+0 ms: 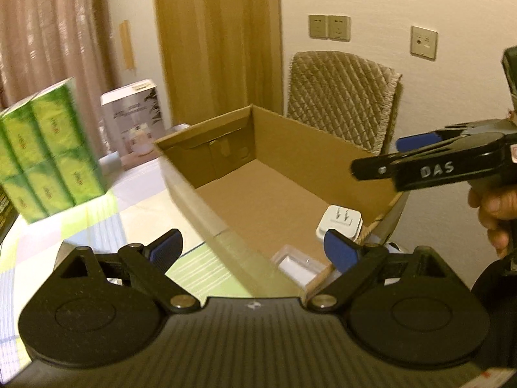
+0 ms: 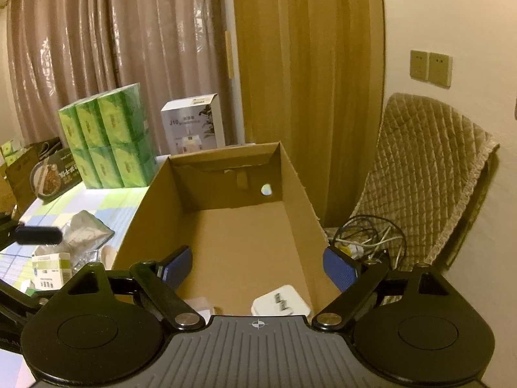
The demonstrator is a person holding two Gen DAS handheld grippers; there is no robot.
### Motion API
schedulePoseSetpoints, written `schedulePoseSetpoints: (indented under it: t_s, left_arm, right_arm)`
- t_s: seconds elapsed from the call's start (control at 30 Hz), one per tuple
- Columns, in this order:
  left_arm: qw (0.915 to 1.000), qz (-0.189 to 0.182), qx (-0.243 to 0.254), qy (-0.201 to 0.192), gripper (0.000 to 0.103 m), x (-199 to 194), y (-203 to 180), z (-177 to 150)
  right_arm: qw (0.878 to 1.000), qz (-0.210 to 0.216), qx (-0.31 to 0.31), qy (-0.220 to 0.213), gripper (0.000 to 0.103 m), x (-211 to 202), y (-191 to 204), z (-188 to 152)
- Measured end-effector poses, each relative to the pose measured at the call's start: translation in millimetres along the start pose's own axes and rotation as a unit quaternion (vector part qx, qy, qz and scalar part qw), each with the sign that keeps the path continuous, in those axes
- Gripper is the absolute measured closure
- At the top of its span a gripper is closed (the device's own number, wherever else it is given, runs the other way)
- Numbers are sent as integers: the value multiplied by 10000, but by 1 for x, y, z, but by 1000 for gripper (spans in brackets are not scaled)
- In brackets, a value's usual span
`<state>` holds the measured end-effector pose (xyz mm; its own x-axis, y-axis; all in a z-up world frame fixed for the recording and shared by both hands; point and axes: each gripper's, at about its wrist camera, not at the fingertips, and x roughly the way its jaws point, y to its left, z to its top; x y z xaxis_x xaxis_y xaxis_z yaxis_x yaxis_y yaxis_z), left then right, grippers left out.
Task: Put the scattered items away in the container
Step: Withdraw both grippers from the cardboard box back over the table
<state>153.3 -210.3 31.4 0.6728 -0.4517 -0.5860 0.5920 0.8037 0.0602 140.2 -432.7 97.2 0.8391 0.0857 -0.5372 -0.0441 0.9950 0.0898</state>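
An open cardboard box stands on the table. On its floor lie a white plug adapter and a clear plastic tray holding something white. My left gripper hovers open over the box's near left wall, with nothing between its fingers. My right gripper is open and empty above the box's near end; in the left wrist view the right gripper reaches in from the right, held by a hand. Left of the box lie a crumpled plastic bag and a small white-green carton.
A green tissue multipack and a white product box stand on the checked tablecloth behind the box. A dark food package leans at far left. A quilted chair with tangled cables sits to the right.
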Motion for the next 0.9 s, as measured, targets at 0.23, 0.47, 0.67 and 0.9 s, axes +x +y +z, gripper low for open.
schedulePoseSetpoints:
  t_s: [0.23, 0.47, 0.67, 0.9]
  left_arm:
    - [9992, 245, -309, 64, 10, -32, 14, -22]
    - [9959, 603, -619, 267, 9, -67, 32, -57]
    - [9894, 1033, -939, 399, 9, -103, 55, -88]
    - [9813, 1440, -1186, 476, 9, -141, 77, -116]
  right_arm:
    - [9998, 169, 96, -2, 17, -22, 16, -9]
    - [9988, 488, 12, 29, 17, -41, 50, -22]
    - [9964, 818, -189, 113, 16, -53, 84, -34]
    - [9920, 1149, -461, 266, 16, -56, 122, -48]
